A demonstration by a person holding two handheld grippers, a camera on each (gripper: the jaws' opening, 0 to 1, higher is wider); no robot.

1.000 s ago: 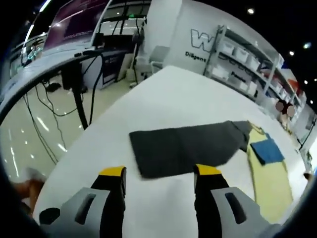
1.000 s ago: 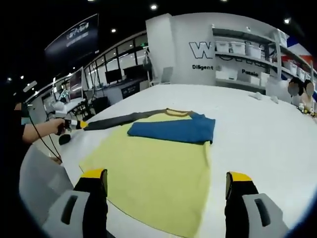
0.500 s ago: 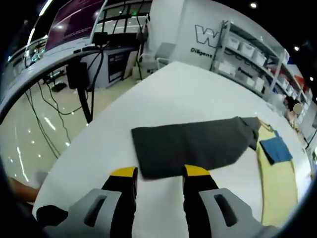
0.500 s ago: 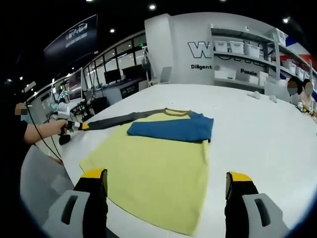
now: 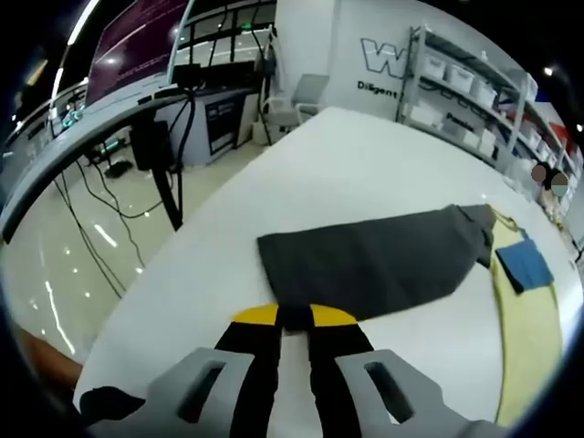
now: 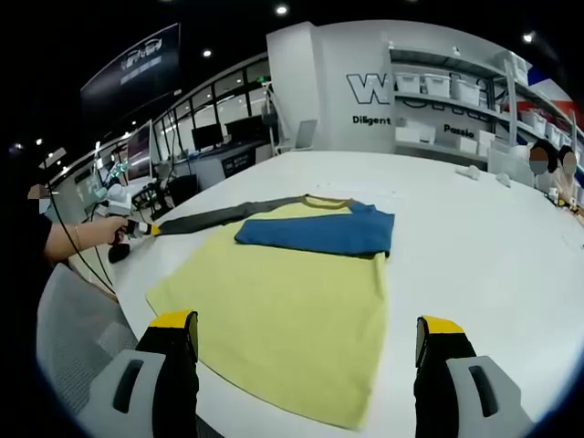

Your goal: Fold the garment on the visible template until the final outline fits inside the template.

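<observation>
**Left jaws pinch the grey sleeve cuff**

Yellow-tipped jaws of the left gripper (image 5: 294, 317) have closed since a second ago and now clamp the cuff of the flat, matte dark grey cloth sleeve (image 5: 374, 265). It stretches lengthwise away from the gripper towards the soft yellow garment body (image 6: 287, 315), spread on the smooth white table (image 6: 474, 246) with its blue sleeve (image 6: 319, 234) folded across. Right gripper (image 6: 306, 342) hangs above the hem, jaws spread wide.

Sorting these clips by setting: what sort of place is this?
Probably a showroom or lab hall: a wall with large lettering, shelving with storage bins, and desks with monitors beyond the white table.
</observation>
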